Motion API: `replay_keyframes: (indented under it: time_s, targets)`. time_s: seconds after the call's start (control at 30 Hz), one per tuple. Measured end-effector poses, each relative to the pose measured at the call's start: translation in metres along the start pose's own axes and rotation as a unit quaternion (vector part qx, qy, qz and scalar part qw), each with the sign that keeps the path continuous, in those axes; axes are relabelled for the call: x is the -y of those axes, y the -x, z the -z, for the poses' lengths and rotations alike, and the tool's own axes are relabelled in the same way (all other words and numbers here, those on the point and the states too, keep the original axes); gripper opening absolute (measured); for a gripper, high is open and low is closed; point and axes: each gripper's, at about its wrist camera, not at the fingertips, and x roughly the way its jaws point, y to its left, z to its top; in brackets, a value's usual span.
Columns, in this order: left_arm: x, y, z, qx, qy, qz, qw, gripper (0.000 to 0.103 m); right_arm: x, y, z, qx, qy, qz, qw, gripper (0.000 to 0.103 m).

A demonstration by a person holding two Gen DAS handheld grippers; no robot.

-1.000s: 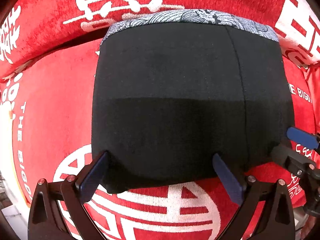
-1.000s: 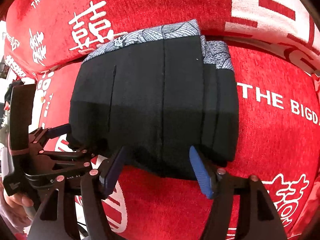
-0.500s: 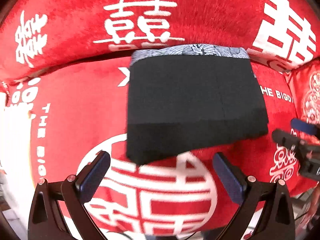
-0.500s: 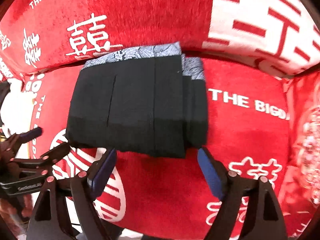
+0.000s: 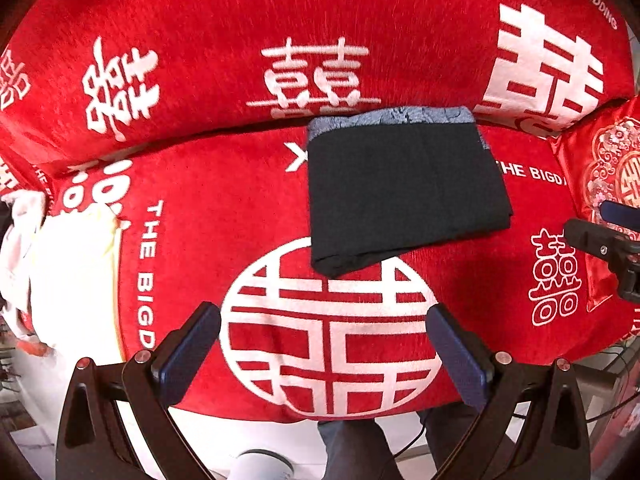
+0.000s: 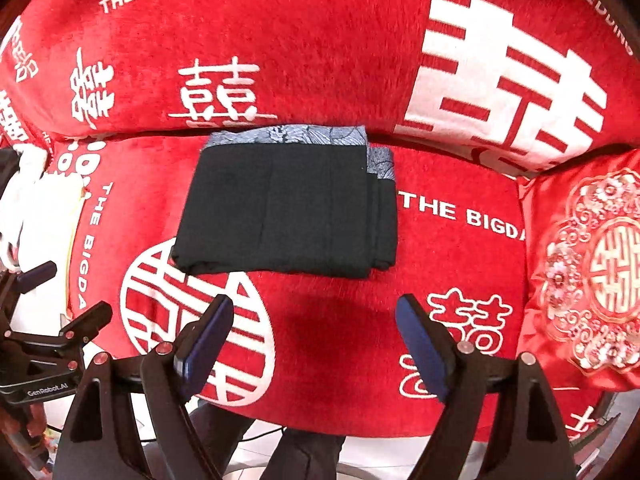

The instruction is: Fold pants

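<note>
1. Pants (image 5: 404,188) lie folded into a compact black rectangle on the seat of the red sofa (image 5: 224,208), their far edge, with its patterned grey lining, close against the backrest. The right wrist view shows stacked layers at the bundle's right side and a slightly loose corner at its near left.

2. A second ago both grippers sat right at the near edge of the bundle, which filled each view; now the bundle looks small and sits well apart from them, so both have pulled up and away.

3. Left gripper (image 5: 324,356) hangs above the white round emblem (image 5: 332,332) with jaws spread wide and nothing between them.

4. Right gripper (image 6: 316,348) also stands wide, bare red cloth between its jaws; they have just been opening further, and no fabric is caught in them.

5. Off to the sides are a white bundle (image 5: 72,264) at the left and an embroidered cushion (image 6: 592,264) at the right, neither touching the pants.

6. My reading: the fold looks finished and released; at most the near left corner might want a tidy-up.
</note>
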Motion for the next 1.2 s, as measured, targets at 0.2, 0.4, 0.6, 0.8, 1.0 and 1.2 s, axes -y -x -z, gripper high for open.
replay_keyframes:
  time_s: [0.2,0.4,0.6,0.8,1.0,1.2]
  targets:
    - [-0.003,0.023,0.005,0.015,-0.002,0.012,0.9998,0.103,-0.006,0.023,0.009,0.005,-0.024,-0.003,1.000,0.086]
    - [-0.001,0.042,0.007,0.040,-0.008,0.017,0.9990,0.103,-0.012,0.038,0.017,0.012,-0.024,0.014,1.000,0.086]
    - [-0.003,0.051,0.004,0.052,-0.012,0.008,0.9985,0.103,-0.016,0.049,0.018,0.018,-0.022,0.020,0.999,0.086]
    - [-0.003,0.060,0.001,0.061,-0.019,0.001,0.9979,0.103,-0.018,0.056,0.018,0.024,-0.025,0.019,0.999,0.086]
    - [-0.004,0.062,0.001,0.062,-0.019,0.001,0.9979,0.103,-0.020,0.056,0.017,0.022,-0.024,0.020,0.999,0.086]
    - [-0.007,0.061,0.002,0.061,-0.015,-0.005,0.9980,0.103,-0.026,0.056,0.022,0.017,-0.018,0.024,0.999,0.086]
